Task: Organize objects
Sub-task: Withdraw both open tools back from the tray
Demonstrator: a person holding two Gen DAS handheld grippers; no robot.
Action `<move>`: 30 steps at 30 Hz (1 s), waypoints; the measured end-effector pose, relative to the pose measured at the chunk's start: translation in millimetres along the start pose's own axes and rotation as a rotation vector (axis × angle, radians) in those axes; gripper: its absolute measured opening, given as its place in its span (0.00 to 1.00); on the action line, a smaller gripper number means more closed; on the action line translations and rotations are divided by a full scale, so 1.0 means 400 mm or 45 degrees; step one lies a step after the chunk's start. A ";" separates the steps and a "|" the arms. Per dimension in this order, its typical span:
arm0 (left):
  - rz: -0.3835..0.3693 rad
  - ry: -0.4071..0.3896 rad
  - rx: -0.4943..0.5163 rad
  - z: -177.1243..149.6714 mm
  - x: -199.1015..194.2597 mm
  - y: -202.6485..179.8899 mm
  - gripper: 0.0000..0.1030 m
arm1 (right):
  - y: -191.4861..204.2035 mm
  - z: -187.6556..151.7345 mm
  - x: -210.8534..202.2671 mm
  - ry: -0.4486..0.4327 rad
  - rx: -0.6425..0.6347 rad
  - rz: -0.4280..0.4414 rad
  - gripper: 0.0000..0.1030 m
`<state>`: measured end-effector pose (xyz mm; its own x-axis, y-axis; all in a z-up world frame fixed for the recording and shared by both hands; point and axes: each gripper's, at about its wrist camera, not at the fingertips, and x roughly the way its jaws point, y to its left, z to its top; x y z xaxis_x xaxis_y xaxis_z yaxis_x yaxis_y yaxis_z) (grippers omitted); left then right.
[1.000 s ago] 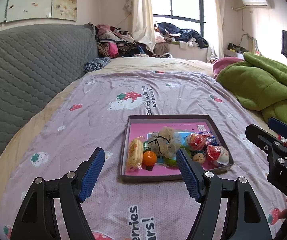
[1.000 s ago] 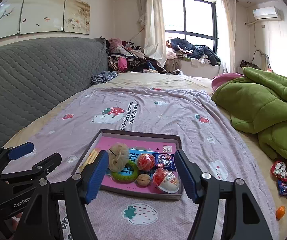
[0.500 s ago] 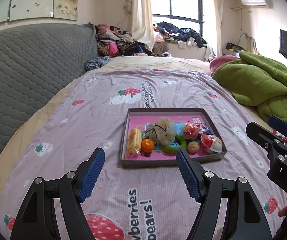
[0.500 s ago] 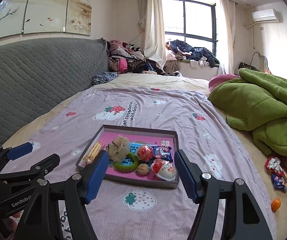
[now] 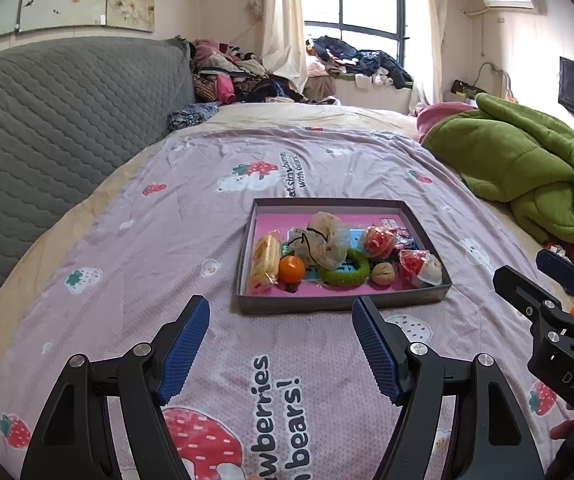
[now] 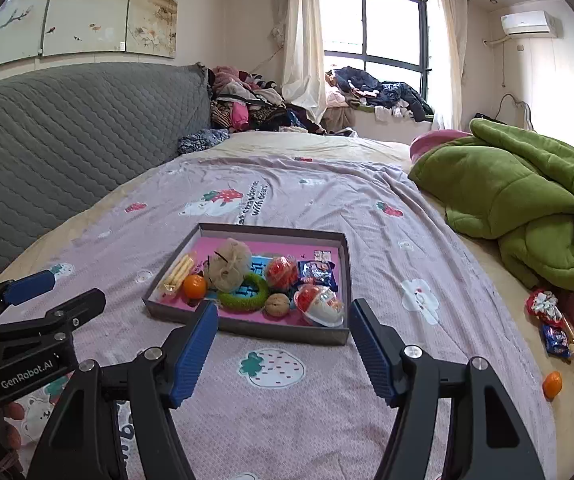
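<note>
Lilac strawberry-print bedspread (image 5: 191, 216) fills my view, with the shallow tray (image 5: 339, 305) sitting on it just beyond my grippers. Inside the tray I see an orange ball (image 5: 291, 269), green ring (image 5: 347, 272) and walnut (image 5: 383, 272). My left gripper (image 5: 281, 346) and right gripper (image 6: 283, 348) both hang wide apart, holding nothing.

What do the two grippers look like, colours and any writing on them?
Both are matte black, angular frames with silver screw heads. The left gripper and right gripper each carry two blue, textured rectangular pads. White lettering reads "GenRobot.AI" on the left one's side; "DAS" shows on the right's. No cables visible.
</note>
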<state>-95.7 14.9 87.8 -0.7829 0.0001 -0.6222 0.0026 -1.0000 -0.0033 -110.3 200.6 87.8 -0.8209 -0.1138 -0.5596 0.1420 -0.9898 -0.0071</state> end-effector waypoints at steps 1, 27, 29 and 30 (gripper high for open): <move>0.000 0.000 -0.002 -0.003 0.001 0.000 0.73 | 0.000 -0.004 0.002 0.005 -0.002 -0.001 0.65; 0.021 0.086 0.021 -0.073 0.061 -0.005 0.73 | -0.027 -0.082 0.044 0.072 -0.006 -0.009 0.65; 0.022 0.091 0.019 -0.079 0.065 -0.004 0.73 | -0.028 -0.086 0.047 0.076 -0.005 -0.012 0.65; 0.022 0.095 0.018 -0.082 0.068 -0.004 0.73 | -0.029 -0.089 0.049 0.079 -0.005 -0.011 0.65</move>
<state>-96.6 16.5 45.0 -0.7343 -0.0177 -0.6786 0.0068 -0.9998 0.0188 -108.5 213.0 47.5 -0.7863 -0.0993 -0.6098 0.1369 -0.9905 -0.0152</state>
